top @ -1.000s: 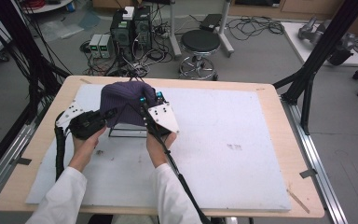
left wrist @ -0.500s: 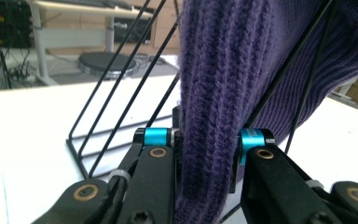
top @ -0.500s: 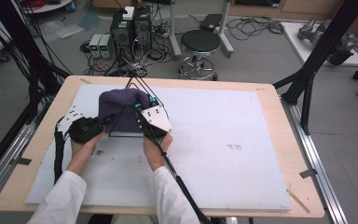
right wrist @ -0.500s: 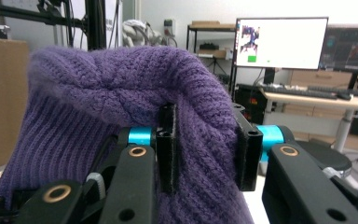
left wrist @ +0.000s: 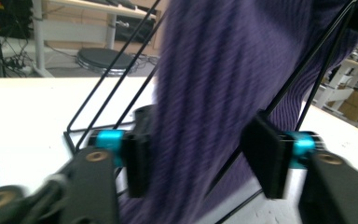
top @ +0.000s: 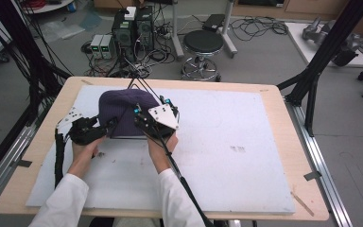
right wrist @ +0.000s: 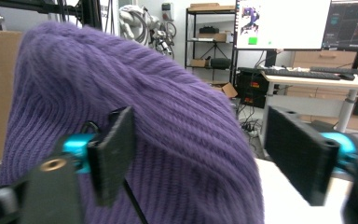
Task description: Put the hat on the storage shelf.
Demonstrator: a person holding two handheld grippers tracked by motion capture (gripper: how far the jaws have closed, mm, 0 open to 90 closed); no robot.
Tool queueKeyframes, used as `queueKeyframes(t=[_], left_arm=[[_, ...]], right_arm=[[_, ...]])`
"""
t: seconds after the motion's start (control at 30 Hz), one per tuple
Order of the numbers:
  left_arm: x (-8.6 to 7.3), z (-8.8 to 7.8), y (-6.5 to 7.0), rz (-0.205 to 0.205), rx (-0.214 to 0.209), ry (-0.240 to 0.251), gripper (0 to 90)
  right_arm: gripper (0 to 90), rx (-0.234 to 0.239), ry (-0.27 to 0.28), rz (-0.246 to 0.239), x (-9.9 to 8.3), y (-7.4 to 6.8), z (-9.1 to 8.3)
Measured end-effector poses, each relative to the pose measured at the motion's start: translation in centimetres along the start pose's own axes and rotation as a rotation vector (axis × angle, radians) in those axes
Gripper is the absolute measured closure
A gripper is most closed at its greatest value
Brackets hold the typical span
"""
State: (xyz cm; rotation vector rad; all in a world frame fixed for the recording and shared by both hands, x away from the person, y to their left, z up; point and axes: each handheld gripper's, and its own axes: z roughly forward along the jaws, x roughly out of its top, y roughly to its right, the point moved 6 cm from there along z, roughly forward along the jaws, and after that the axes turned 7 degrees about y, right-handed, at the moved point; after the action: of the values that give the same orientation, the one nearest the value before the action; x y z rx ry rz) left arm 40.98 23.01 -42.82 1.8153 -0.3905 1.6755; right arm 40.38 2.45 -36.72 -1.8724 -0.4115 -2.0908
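While both hands (top: 82, 146) rest low, tools (top: 111, 125) just opened, flanking purple beanie (top: 123, 106)

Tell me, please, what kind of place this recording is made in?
Most likely a robotics or research lab, not a home. Computer towers and loose cables sit on the grey floor behind the table, black rig frames stand around it, and monitors on a desk show in the right gripper view.
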Motion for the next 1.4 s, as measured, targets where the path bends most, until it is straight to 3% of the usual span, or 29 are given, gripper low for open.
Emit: queueKeyframes(t=[0.1, 0.2, 0.27, 0.47, 0.73, 0.97, 1.2, 1.4], left_arm=[[0.6, -0.3, 0.3, 0.034, 0.034, 0.044, 28.4], [1.6, -0.8, 0.5, 0.077, 0.087, 0.129, 22.0], [2.2, -1.2, 0.7, 0.093, 0.1, 0.175, 19.4], [3.5, -2.1, 1.4, 0.143, 0.145, 0.262, 17.0], [5.2, -3.3, 2.8, 0.274, 0.222, 0.353, 16.9], [6.3, -3.4, 3.8, 0.283, 0.239, 0.404, 17.0], [6.1, -3.7, 4.4, 0.282, 0.269, 0.416, 17.0], [6.3, -4.8, 4.3, 0.287, 0.3, 0.437, 17.0]], right_arm=[[12.2, -0.003, 0.019, -0.003, 0.3, 0.1, -0.2], [11.8, -0.004, 0.051, 0.005, 0.8, 0.2, -0.4], [11.8, -0.005, 0.08, 0.009, 1.2, 0.4, -0.6], [11.7, -0.052, 0.157, 0.046, 2.6, 1.8, -1.4], [11.7, -0.11, 0.222, 0.0, 4.4, 4.6, -3.4], [11.7, -0.184, 0.273, -0.03, 5.5, 7.9, -6.1], [11.5, -0.229, 0.262, -0.028, 5.2, 11.8, -9.1], [11.5, -0.273, 0.241, -0.033, 3.7, 14.8, -11.7]])
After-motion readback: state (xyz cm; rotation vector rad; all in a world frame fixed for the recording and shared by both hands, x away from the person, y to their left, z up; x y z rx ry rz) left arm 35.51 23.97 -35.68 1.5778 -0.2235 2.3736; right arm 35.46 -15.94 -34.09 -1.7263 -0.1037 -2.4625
